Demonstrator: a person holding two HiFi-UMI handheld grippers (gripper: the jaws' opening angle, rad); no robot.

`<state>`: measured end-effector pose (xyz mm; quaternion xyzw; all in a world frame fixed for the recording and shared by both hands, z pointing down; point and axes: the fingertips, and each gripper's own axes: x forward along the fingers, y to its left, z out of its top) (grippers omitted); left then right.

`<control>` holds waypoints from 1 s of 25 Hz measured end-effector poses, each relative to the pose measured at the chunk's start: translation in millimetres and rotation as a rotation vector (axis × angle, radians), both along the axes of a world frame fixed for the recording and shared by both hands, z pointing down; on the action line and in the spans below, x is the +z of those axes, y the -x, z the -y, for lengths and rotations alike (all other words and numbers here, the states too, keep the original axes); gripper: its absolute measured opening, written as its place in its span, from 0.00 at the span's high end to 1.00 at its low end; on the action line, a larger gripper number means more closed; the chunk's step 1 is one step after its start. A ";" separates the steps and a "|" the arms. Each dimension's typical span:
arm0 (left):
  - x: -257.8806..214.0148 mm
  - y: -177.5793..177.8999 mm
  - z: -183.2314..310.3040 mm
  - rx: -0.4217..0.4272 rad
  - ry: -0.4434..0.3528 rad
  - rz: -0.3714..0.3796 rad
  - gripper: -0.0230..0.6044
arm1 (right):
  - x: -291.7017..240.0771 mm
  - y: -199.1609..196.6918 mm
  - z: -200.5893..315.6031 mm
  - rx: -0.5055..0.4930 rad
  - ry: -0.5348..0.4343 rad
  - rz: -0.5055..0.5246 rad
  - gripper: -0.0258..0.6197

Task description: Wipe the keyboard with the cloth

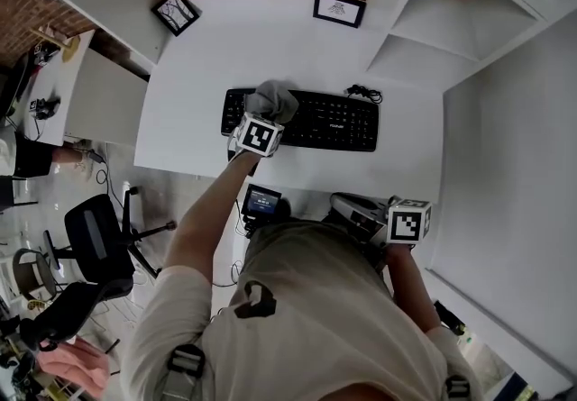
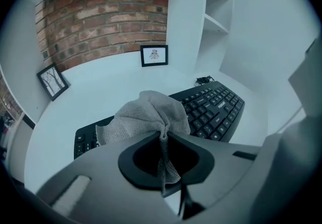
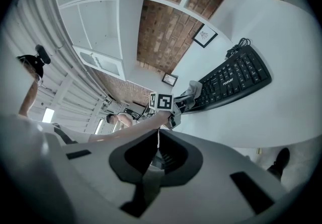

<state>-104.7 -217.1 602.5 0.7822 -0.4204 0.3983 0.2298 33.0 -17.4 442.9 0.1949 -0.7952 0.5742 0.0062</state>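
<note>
Two tools: left tool (image 2: 163,135) pinches cloth (image 2: 146,115) over keyboard (image 2: 211,109); right tool (image 3: 158,132) pressed together.

Left arm (image 1: 209,205): stretched forward from the shoulder; forearm bare
Left gripper (image 2: 163,135): fingers (image 2: 206,155) pinched together on a fold of the cloth (image 2: 146,115) — marker cube facing up
Right arm (image 1: 413,287): bent; drawn in close to the torso
Right gripper (image 3: 157,135): fingers (image 3: 187,156) closed against each other — held low at the right side
</note>
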 end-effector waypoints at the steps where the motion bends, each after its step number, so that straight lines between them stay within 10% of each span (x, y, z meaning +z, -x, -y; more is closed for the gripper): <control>1: 0.2 -4.5 -0.5 0.005 0.004 0.001 0.93 | -0.7 -1.4 1.4 -0.003 0.000 0.007 0.95; 25: -2.0 -100.6 -10.7 0.058 0.066 0.024 0.93 | -4.3 -48.7 -1.3 -0.025 0.031 0.125 0.95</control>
